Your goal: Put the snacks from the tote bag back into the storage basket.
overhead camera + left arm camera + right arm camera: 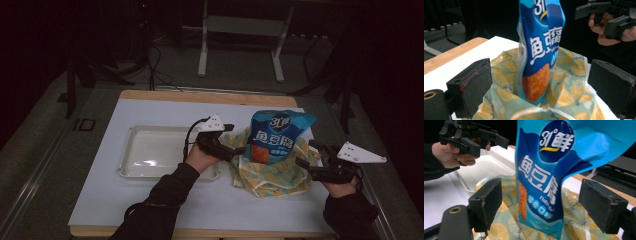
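A blue snack bag (276,136) with white characters stands upright inside a crumpled lemon-print bag (272,176) right of the table's middle. My left gripper (235,139) sits just left of it, jaws open and empty. My right gripper (307,153) sits at the lemon-print bag's right edge, also open. In the left gripper view the snack bag (541,50) rises from the lemon-print bag (574,75) beyond my open left gripper (541,87). The right gripper view frames the snack bag (541,175) between the open jaws of my right gripper (544,203), untouched.
An empty white tray (145,150) lies left of the bags on the white tabletop (100,190), under the left forearm. The wooden table edge (200,96) runs along the back. Dark floor, cables and a metal stand (240,30) lie beyond.
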A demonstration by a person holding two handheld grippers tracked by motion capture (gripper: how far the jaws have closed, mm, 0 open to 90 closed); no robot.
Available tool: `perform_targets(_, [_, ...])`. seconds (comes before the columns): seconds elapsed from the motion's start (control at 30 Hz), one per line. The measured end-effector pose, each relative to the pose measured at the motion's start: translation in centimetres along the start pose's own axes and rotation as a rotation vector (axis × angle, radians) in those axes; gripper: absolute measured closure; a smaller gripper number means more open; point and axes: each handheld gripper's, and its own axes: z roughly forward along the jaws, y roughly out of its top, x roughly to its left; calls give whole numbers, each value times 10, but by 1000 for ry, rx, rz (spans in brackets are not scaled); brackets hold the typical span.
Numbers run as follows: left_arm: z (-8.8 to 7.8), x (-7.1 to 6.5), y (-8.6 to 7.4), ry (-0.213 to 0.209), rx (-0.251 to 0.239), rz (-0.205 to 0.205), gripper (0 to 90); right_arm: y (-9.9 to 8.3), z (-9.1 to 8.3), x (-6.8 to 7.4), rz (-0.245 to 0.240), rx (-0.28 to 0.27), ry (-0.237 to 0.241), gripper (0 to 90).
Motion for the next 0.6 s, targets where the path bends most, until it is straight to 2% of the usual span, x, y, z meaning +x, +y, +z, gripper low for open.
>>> perform_targets(0.13, [7,6,5,-5,2,5,76,0,3,-5,4,3,-10,188])
perform_targets(0.33, [20,14,7,-26,2,-12,142,-2,12,-11,9,3,-20,221])
perform_targets(0.47, [28,14,8,-29,4,-13,158,-3,20,-15,28,10,-26,243])
perform_targets(0.6, [35,13,9,-35,4,-3,208,-4,29,-17,33,27,-55,297])
